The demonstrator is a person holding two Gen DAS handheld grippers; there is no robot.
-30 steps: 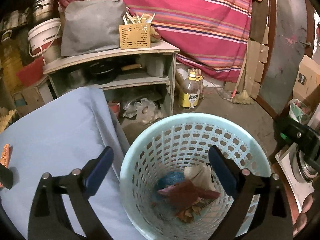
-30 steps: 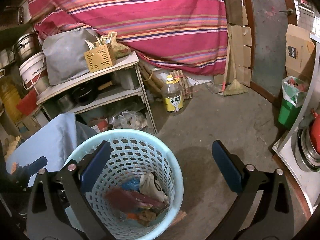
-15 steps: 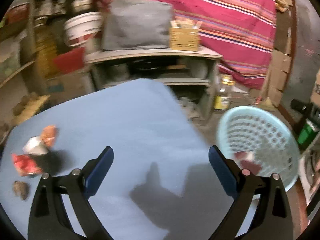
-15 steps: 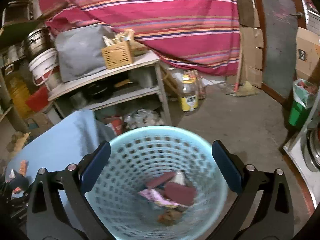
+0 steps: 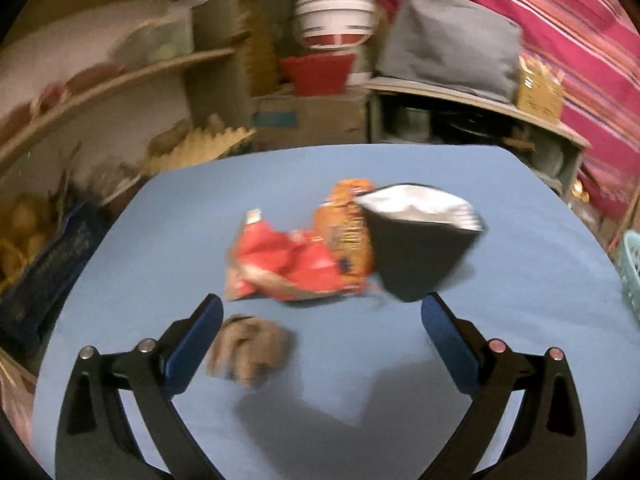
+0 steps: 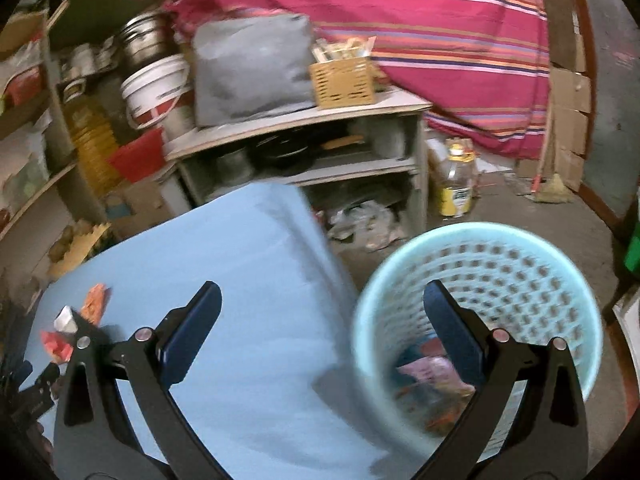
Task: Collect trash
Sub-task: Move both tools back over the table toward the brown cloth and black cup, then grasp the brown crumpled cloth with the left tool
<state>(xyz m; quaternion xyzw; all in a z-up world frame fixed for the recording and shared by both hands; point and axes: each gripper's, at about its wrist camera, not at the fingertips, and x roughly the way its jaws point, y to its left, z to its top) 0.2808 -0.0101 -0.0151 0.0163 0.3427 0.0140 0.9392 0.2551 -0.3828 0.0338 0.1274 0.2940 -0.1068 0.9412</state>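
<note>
On the blue table (image 5: 520, 280) lie a red wrapper (image 5: 280, 260), an orange snack bag (image 5: 346, 236), a black bag with a silver lining (image 5: 416, 244) and a brown crumpled wad (image 5: 250, 346). My left gripper (image 5: 322, 316) hangs open just in front of them, its left finger beside the wad. The right gripper (image 6: 322, 308) is open over the table's right edge (image 6: 256, 280) and the light blue basket (image 6: 480, 240), which holds several wrappers (image 6: 428, 372). The same trash pile (image 6: 76, 320) shows small at the far left of the right wrist view.
The basket's rim (image 5: 630, 264) peeks in at the table's right side. Behind the table stand shelves (image 6: 300, 160) with a grey bag (image 6: 252, 64), a white bucket (image 6: 154, 92) and a wicker box (image 6: 344, 78). An oil bottle (image 6: 456, 184) stands on the floor.
My left gripper has swung left from above the basket to the trash on the table. The right gripper has also turned left, so the basket now sits to its right.
</note>
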